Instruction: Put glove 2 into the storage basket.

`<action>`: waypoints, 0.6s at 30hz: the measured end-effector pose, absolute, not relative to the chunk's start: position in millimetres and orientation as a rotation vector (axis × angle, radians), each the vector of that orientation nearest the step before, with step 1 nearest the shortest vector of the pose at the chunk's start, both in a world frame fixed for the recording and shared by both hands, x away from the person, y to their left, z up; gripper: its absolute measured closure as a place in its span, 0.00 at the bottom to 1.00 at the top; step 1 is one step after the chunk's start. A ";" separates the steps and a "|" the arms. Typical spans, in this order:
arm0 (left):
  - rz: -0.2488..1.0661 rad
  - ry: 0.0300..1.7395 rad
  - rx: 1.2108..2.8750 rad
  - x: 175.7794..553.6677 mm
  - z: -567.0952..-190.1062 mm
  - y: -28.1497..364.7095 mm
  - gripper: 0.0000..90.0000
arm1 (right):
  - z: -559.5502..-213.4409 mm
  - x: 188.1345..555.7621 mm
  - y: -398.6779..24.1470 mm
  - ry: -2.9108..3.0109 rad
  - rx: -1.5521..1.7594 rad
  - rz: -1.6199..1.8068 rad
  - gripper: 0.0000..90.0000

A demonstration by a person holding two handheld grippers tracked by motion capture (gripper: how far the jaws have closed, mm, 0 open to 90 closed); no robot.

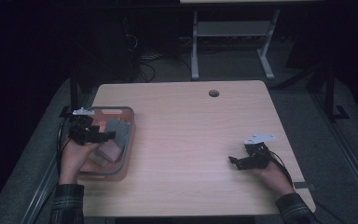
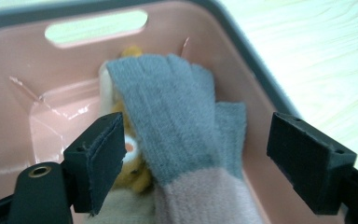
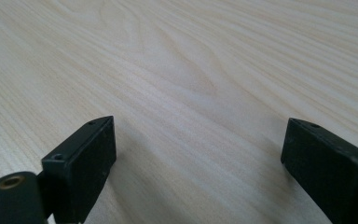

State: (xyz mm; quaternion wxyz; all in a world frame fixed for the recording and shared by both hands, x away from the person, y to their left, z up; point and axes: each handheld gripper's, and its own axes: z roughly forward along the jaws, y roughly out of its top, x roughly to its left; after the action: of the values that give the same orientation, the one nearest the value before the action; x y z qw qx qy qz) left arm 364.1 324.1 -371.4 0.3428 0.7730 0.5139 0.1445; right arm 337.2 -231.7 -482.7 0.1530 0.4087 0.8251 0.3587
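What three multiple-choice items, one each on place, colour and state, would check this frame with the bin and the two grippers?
1. Where on the table is the pink bin?
A. left edge
B. centre
C. far right

2. What colours is the sock in the bin?
A. green and white
B. grey and pink
C. all black

3. How is the left gripper?
A. clamped on the sock
B. open above the sock
C. flat on bare wood

Key: 1 A, the high view shows it there; 2 B, grey above, pink below; 3 B, pads stand clear of the cloth.

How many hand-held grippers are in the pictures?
2: left hand-held gripper over the pink bin at the table's left; right hand-held gripper above the bare table at right.
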 end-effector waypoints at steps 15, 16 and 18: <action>0.231 1.150 2.007 365.4 -362.1 287.4 0.20 | -482.7 337.2 -231.8 2.366 1.172 1.029 0.11; 0.227 1.139 2.009 365.0 -361.9 283.8 0.20 | -482.6 337.0 -231.8 2.366 1.175 1.029 0.11; 0.214 1.114 2.018 364.1 -361.5 276.4 0.20 | -482.3 336.5 -231.6 2.366 1.185 1.028 0.11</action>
State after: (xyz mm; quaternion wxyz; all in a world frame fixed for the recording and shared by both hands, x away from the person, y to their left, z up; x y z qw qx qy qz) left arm 364.1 276.4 -361.5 0.4015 0.7983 0.4408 0.0848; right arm 336.5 -231.6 -482.3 0.1509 0.4126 0.8239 0.3580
